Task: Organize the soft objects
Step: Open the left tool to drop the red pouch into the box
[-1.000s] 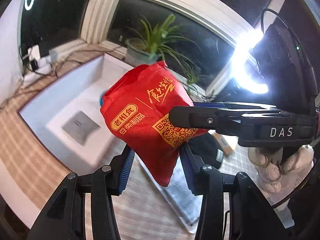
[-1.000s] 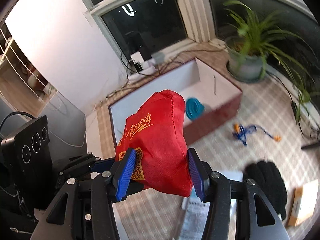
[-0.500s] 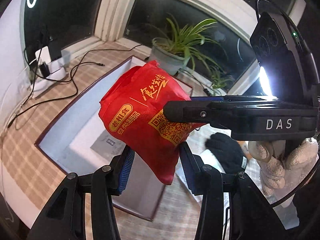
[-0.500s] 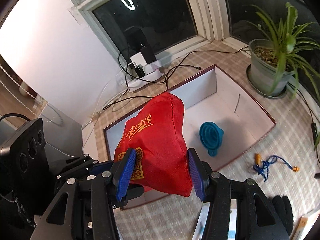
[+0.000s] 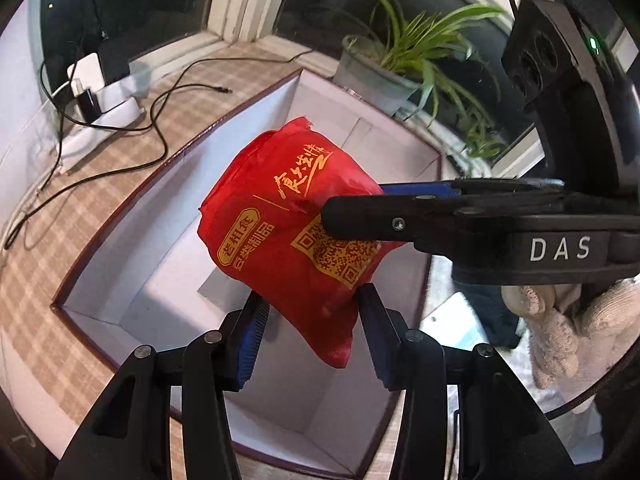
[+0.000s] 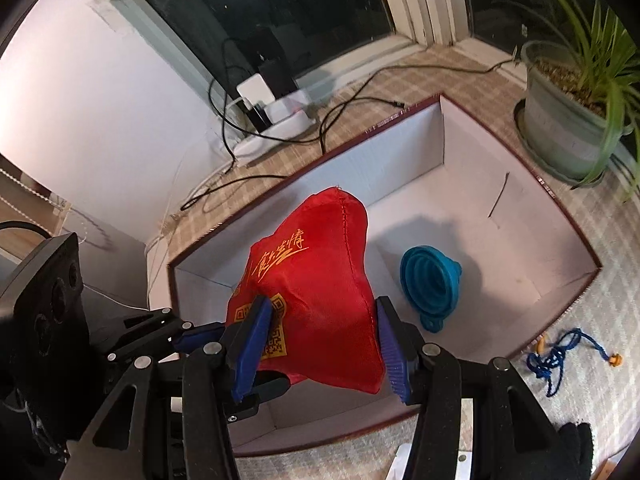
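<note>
Both the left tongs (image 5: pixel 310 334) and right tongs (image 6: pixel 320 344) clench the red bag (image 5: pixel 296 232) above the open box (image 6: pixel 404 160); the blue funnel (image 6: pixel 430 284) already lies inside, lowering and release remain.

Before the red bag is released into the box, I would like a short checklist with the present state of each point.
1. red bag held by both grippers: ok, left gripper and right gripper both clamp it.
2. Bag over the white box: ok.
3. Landing spot free: ok, blue funnel lies to one side.
4. Bag clear of box walls: ok.
5. Height above box floor: cannot tell.
</note>
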A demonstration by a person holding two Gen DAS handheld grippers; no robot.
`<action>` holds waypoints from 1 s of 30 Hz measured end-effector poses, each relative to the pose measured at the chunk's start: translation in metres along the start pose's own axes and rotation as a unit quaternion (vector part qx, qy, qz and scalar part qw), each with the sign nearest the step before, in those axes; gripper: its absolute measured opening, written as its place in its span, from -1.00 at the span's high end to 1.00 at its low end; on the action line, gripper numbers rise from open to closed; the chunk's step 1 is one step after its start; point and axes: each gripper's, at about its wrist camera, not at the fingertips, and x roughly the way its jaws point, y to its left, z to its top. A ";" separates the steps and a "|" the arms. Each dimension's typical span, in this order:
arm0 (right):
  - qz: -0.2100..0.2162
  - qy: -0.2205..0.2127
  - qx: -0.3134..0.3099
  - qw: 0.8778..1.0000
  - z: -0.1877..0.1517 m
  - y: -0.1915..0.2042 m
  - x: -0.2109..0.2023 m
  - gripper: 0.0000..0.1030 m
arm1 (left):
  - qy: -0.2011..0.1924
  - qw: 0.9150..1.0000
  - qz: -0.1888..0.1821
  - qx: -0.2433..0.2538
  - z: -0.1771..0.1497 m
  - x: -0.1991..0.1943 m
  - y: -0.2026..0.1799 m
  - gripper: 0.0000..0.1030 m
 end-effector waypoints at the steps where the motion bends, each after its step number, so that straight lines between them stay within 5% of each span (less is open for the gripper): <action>1: 0.001 0.003 0.001 1.000 0.001 -0.001 0.003 0.06 | 0.004 1.000 0.006 0.004 0.000 0.004 -0.001 0.15; 15: -0.020 0.024 0.013 0.999 0.008 -0.014 0.025 0.05 | 0.028 0.999 0.024 0.002 0.006 0.021 0.002 0.15; 30: -0.030 -0.016 0.012 0.999 0.003 -0.011 -0.007 0.04 | -0.009 1.000 0.016 -0.002 0.001 -0.020 0.000 0.15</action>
